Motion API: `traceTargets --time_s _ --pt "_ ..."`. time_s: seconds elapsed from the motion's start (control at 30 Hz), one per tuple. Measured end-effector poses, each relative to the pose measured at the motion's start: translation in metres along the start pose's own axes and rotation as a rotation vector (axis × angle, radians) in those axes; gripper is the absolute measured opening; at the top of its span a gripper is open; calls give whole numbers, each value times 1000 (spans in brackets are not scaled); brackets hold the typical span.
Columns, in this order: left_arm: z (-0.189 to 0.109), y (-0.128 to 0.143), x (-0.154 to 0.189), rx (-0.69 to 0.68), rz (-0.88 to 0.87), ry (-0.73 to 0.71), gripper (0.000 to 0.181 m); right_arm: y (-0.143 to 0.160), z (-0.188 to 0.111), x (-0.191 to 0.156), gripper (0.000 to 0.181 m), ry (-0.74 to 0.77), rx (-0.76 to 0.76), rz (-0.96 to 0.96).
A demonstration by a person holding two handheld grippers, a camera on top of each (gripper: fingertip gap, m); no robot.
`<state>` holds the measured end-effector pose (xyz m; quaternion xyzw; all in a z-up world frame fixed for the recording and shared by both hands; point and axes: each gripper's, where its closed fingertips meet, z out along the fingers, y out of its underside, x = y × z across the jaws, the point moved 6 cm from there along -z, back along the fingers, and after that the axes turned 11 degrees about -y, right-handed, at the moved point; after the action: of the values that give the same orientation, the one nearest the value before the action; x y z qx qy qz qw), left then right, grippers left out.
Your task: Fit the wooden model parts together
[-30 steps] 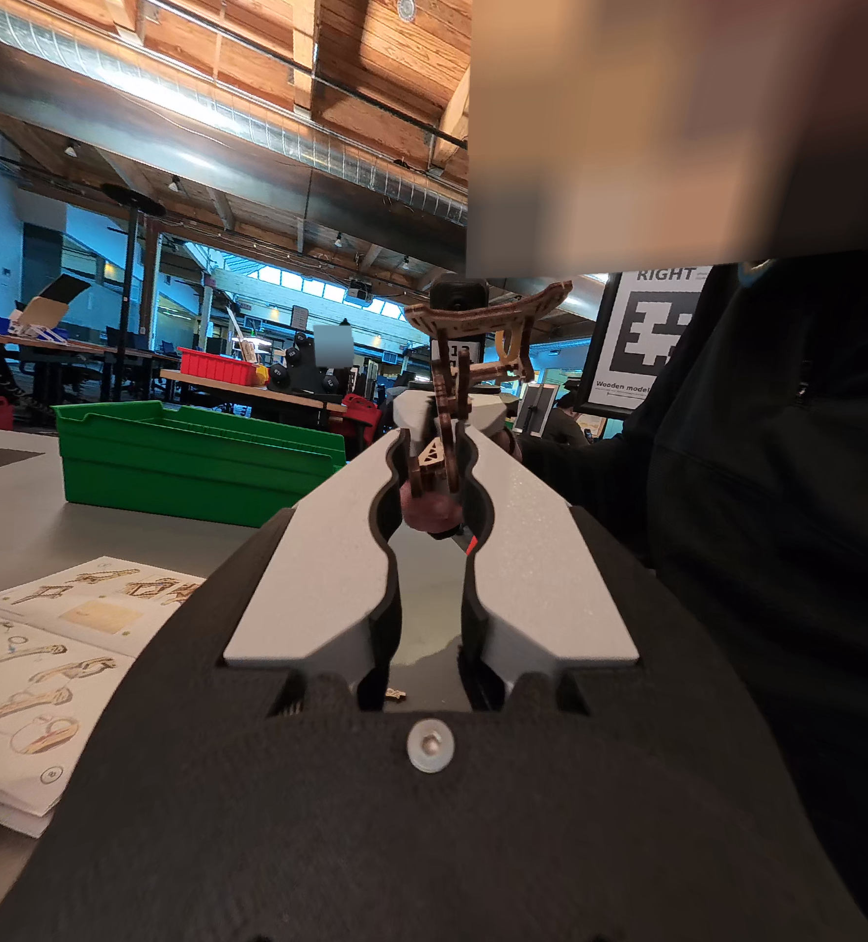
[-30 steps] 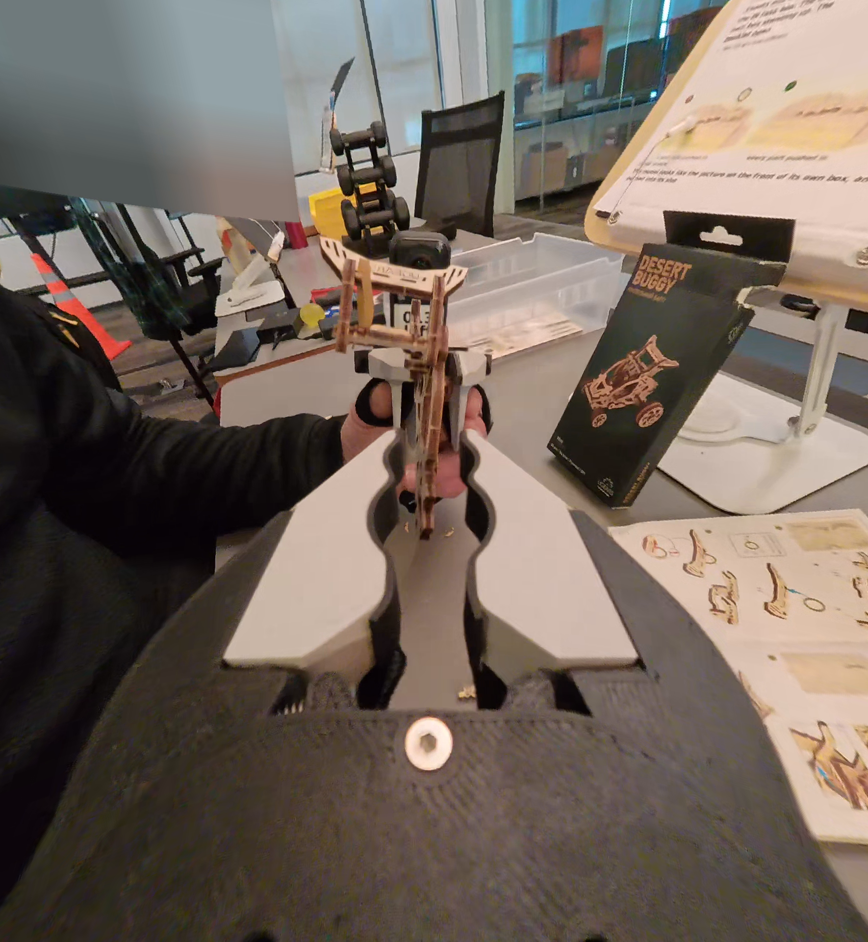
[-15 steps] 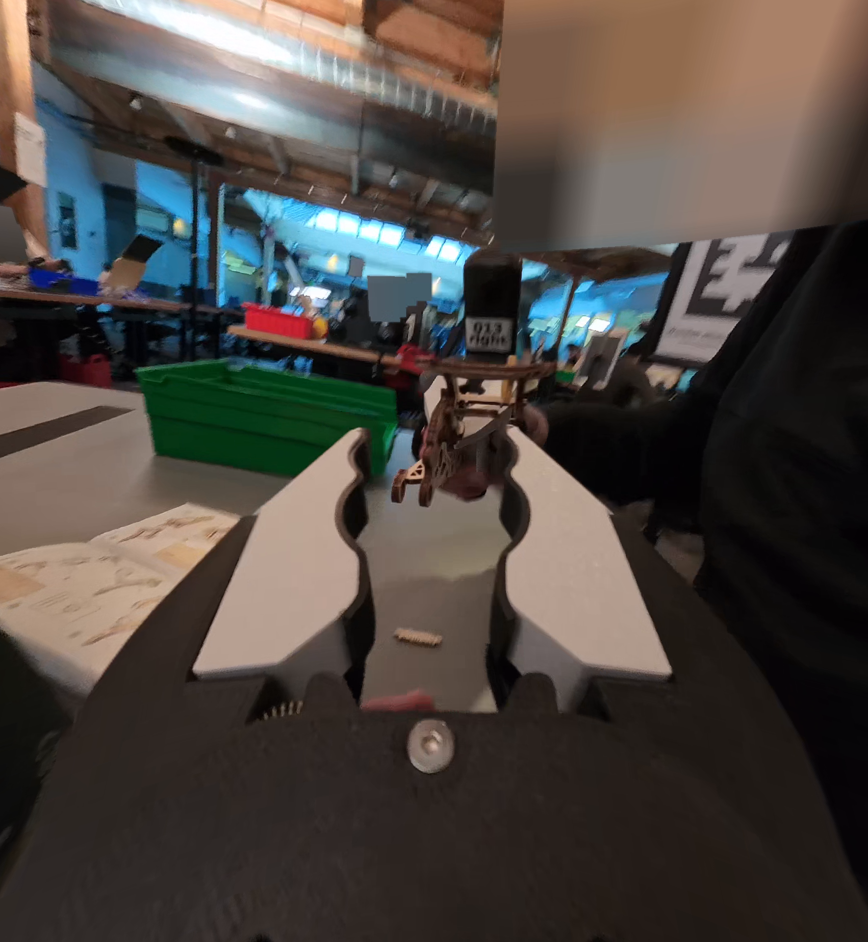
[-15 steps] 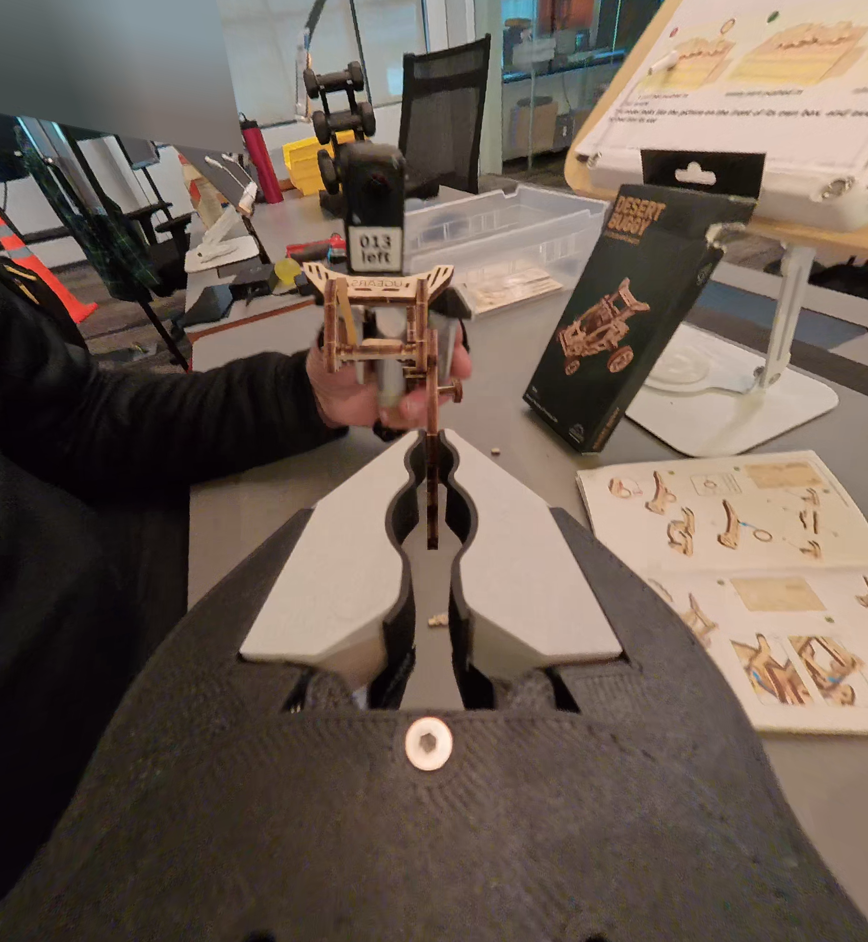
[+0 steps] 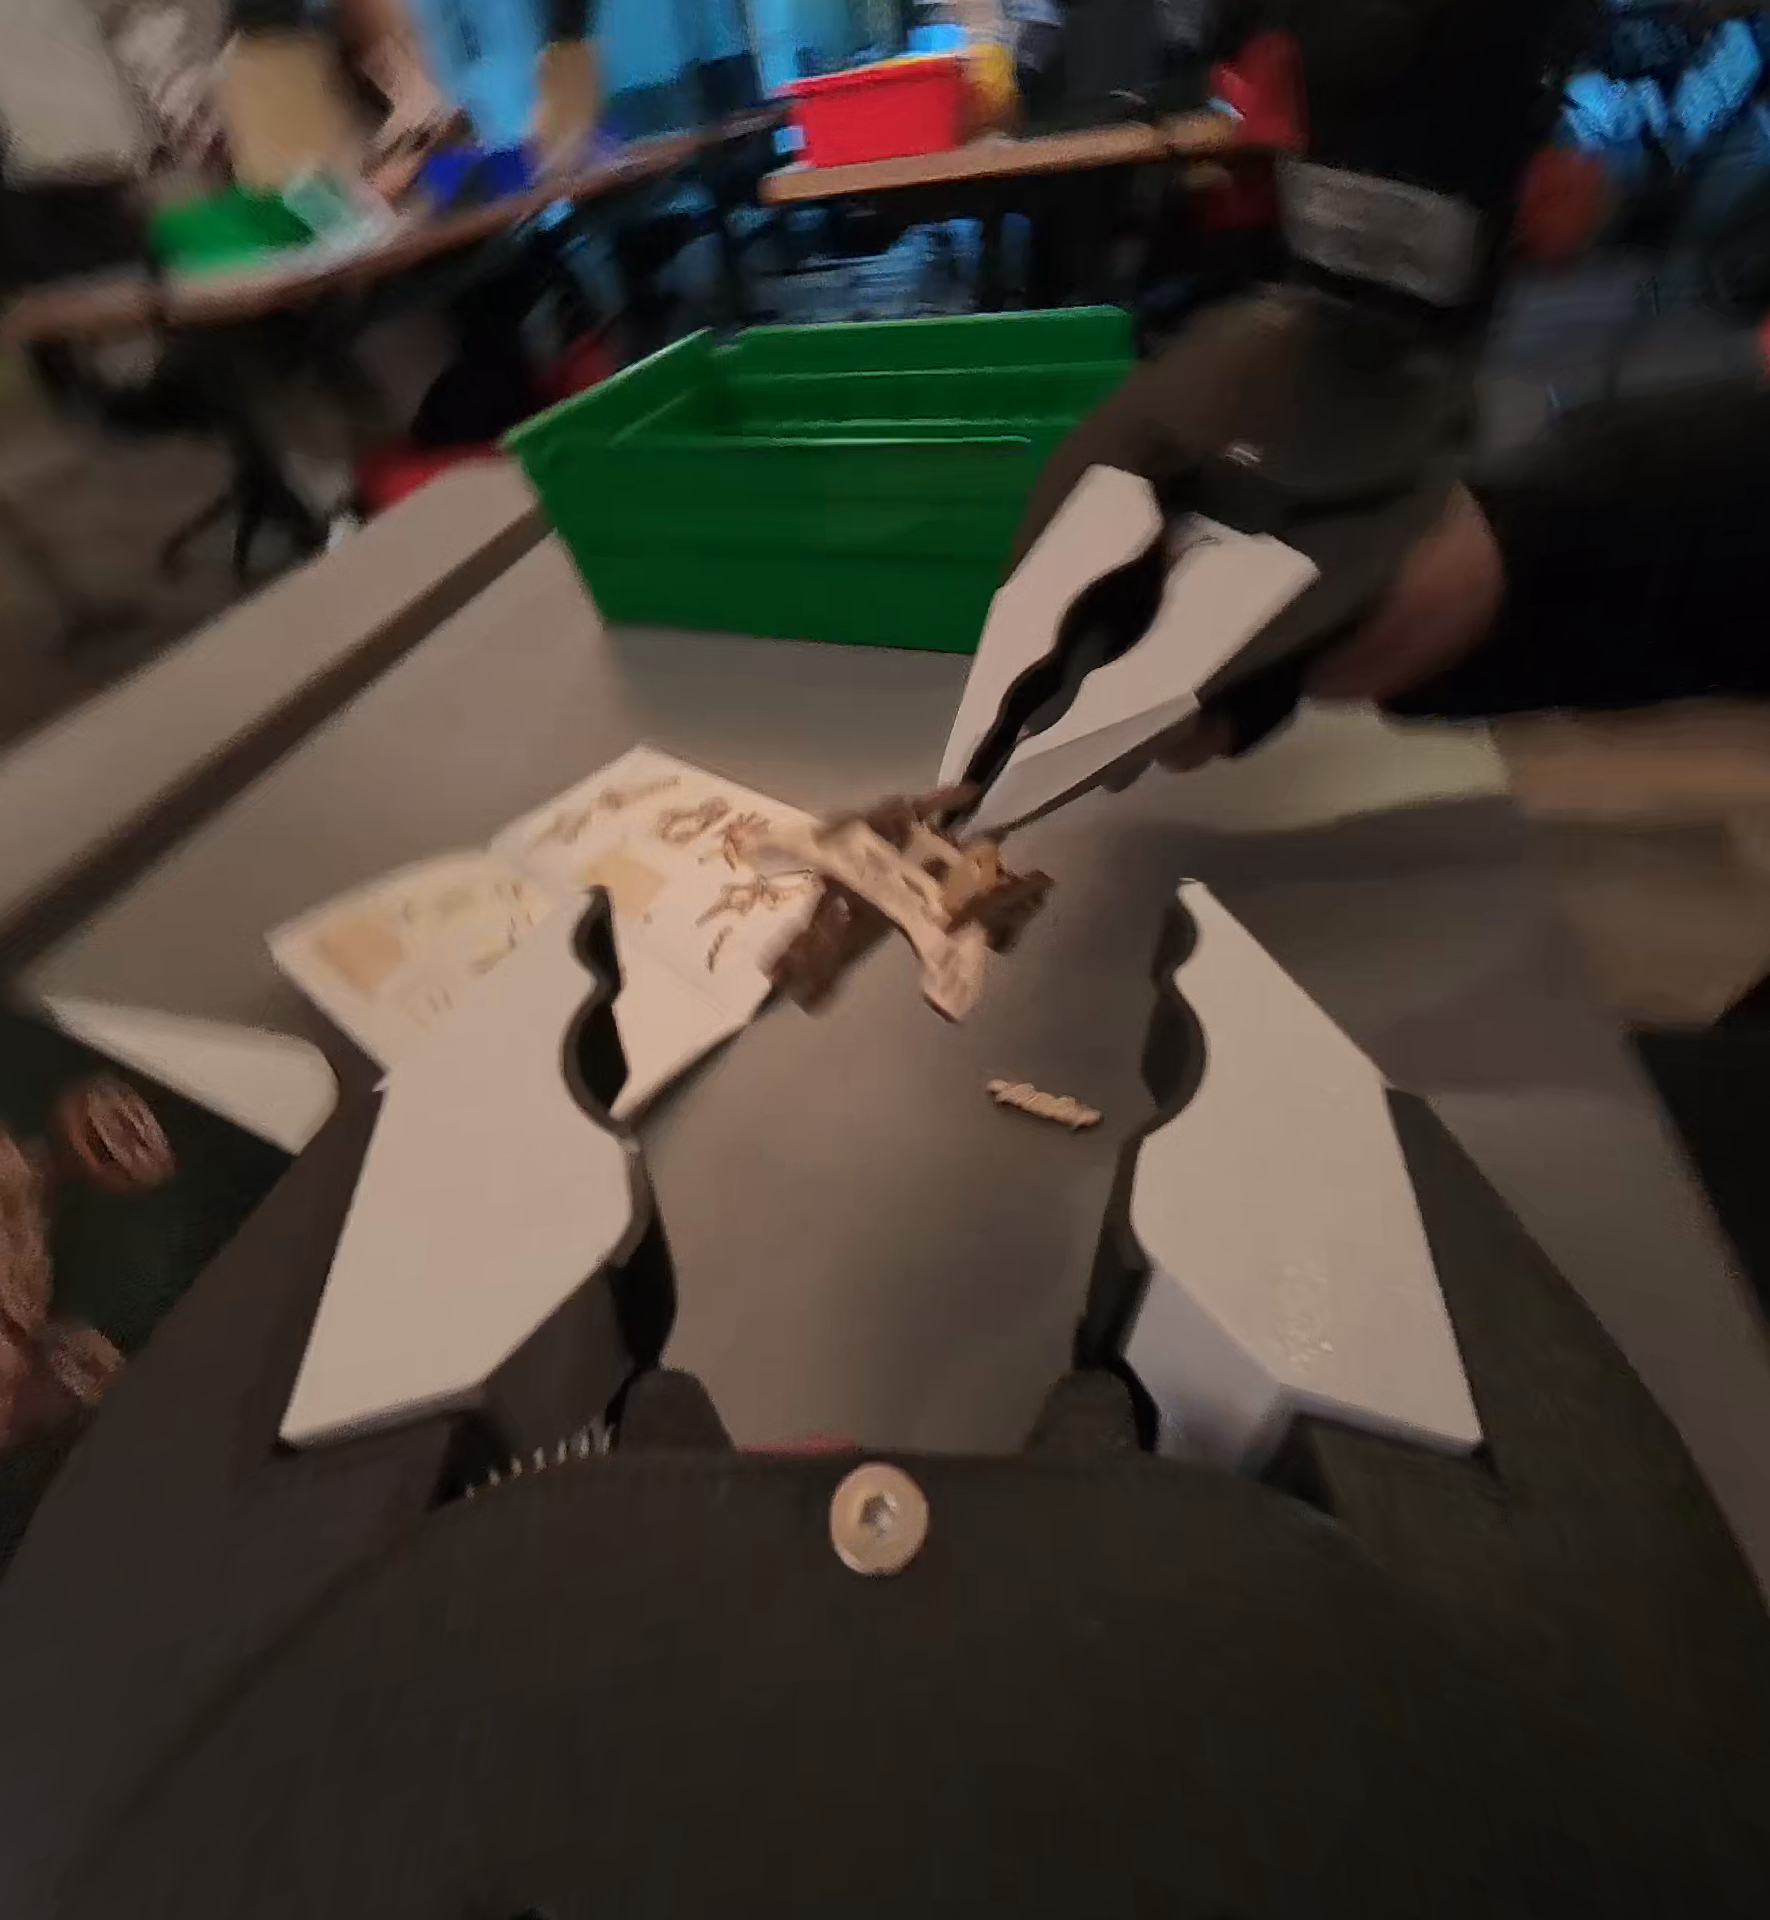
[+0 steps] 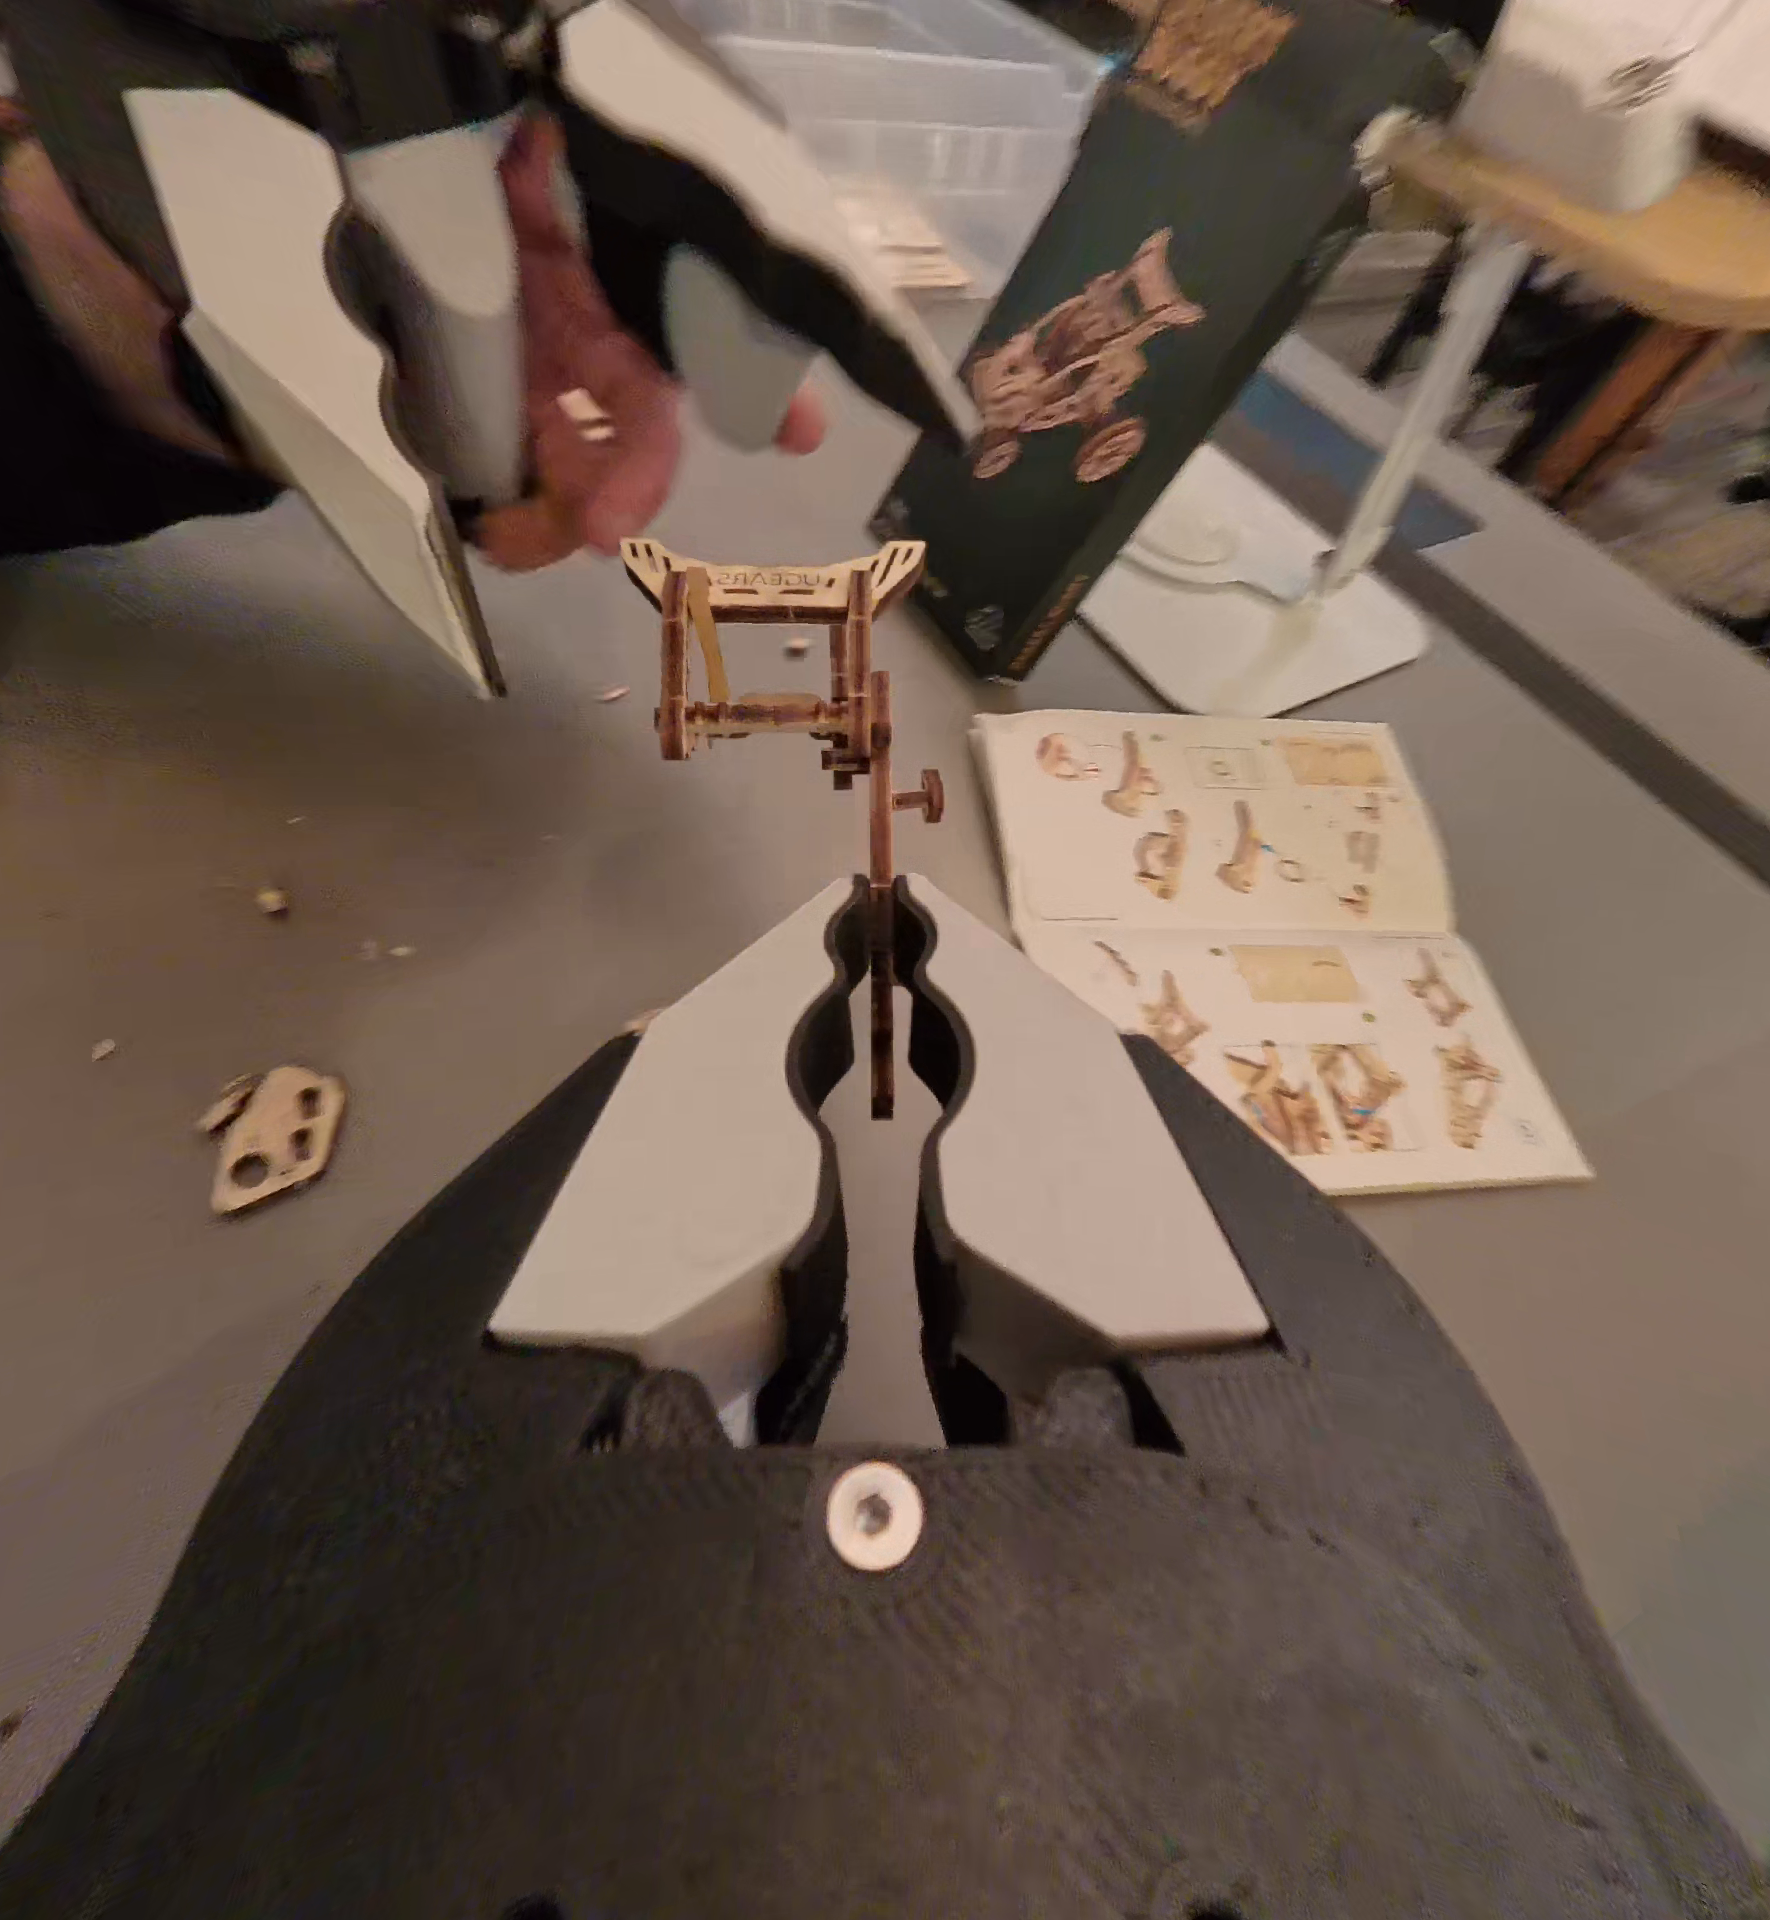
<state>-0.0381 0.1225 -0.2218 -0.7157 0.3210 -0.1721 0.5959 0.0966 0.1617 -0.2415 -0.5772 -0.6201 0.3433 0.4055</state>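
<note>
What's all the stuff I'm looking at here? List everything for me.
Half-built wooden model frame: one, light brown, held up over the table by one flat side piece.
Flat wooden cut-out piece: one, pale, on the grey table, left.
Small wooden toothed strip: one, pale, on the table.
Open instruction booklet: one, white, right.
Dark model box: one, standing behind.
White stand: one, far right.
Green plastic bin: one, far side.
Clear plastic bin: one, background.
Left gripper: open, empty.
Right gripper: shut on the frame.
</note>
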Motion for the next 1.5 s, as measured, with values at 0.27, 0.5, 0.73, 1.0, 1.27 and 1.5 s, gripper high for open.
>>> traceTargets --time_s 0.27,0.5,0.73,1.0,1.27,1.5 --pt "15 10 12 105 -807 113 78 -11 -4 3 0 255 58 -132" --pt "27 6 15 152 -900 188 31 -19 1 -2 0 315 48 -231" --pt "27 7 11 206 -952 211 15 -21 0 -4 0 367 52 -304" --pt "31 6 17 183 -948 250 16 -29 4 -4 8 361 27 -374" --pt "39 11 18 242 -1080 224 16 -25 11 5 0 427 14 -290" --pt "41 13 15 277 -1111 209 16 -21 14 8 0 367 91 -102"
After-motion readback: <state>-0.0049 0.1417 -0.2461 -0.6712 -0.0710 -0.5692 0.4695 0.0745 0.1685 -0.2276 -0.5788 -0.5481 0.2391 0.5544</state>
